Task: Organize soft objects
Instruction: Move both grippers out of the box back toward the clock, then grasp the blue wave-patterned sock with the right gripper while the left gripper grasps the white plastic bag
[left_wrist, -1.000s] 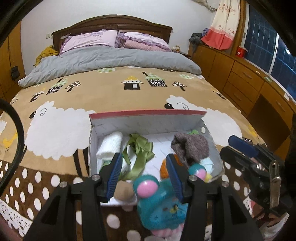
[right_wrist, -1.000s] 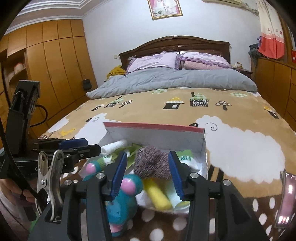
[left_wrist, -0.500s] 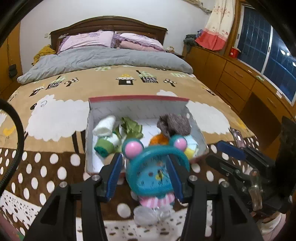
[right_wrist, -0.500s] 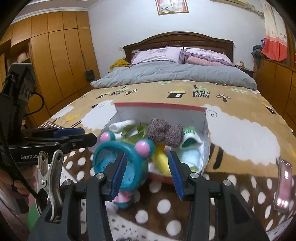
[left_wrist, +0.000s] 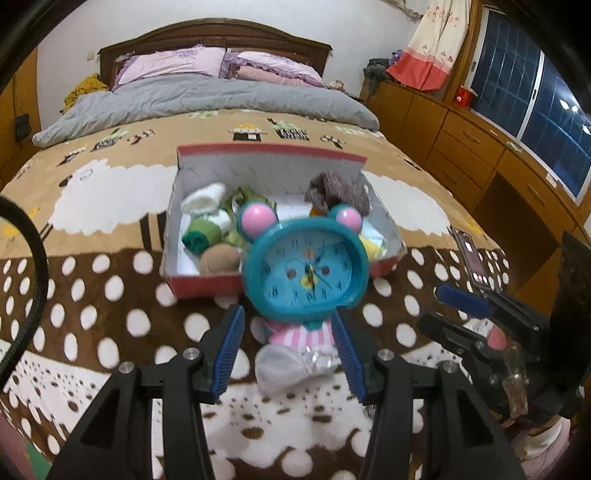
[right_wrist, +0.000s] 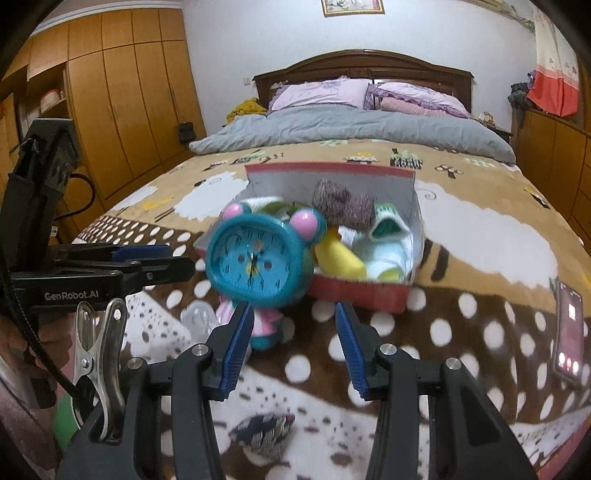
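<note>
A red-rimmed white box (left_wrist: 199, 286) on the bed holds several rolled socks, a green ribbon (left_wrist: 247, 199) and a grey-brown knitted piece (left_wrist: 338, 192). A teal alarm clock with pink ears (left_wrist: 308, 266) stands on the blanket just in front of it. My left gripper (left_wrist: 288, 354) is open, a little short of the clock's striped base, gripping nothing. A pale soft item (left_wrist: 280, 365) lies on the blanket between its fingers. In the right wrist view the box (right_wrist: 362, 291) and clock (right_wrist: 258, 258) lie ahead of my open, empty right gripper (right_wrist: 293, 343). A dark patterned sock (right_wrist: 264, 430) lies below it.
A phone (right_wrist: 569, 332) lies on the spotted blanket to the right, also seen as the phone (left_wrist: 471, 254) in the left wrist view. A grey duvet and pillows fill the far end of the bed. Wooden wardrobes stand on the left, drawers on the right.
Both grippers have drawn back from the box toward the foot of the bed. The clock and box now sit farther ahead, with more spotted blanket showing. Jaw widths are unchanged.
</note>
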